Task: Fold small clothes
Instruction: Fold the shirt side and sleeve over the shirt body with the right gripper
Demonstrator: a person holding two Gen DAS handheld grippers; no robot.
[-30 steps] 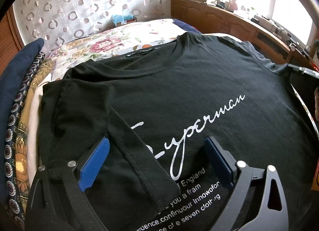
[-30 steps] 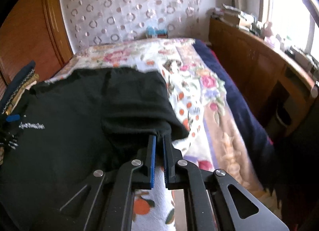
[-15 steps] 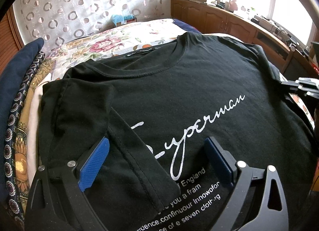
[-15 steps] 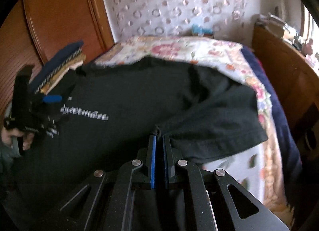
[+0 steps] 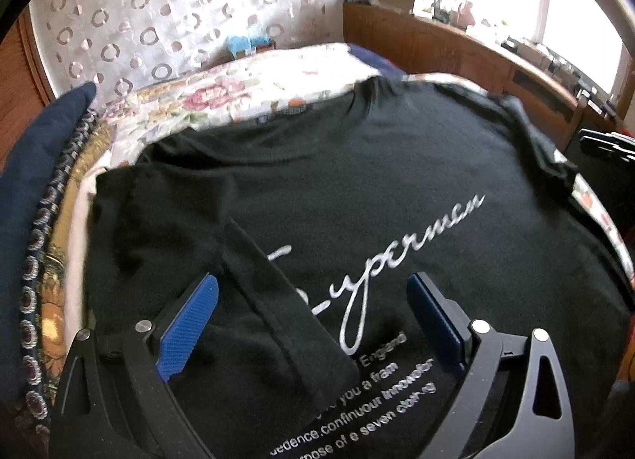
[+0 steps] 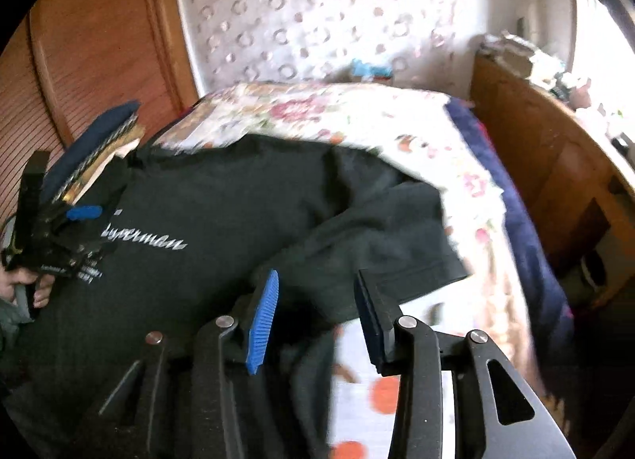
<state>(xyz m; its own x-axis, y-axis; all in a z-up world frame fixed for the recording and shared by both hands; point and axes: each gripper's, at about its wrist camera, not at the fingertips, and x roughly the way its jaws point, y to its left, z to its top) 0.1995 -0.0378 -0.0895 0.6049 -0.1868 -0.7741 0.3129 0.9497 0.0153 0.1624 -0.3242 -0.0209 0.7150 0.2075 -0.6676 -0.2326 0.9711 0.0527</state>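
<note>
A black cotton T-shirt with white script lettering lay spread on the floral-print bedspread, one sleeve folded in over its chest. The left gripper hung above that sleeve with its blue pads wide apart — nothing between them. The right gripper was opening — the other sleeve's hem sat loose between its pads.

Stacked clothes crowd the black T-shirt's left edge; floral bedspread beyond lies open.
</note>
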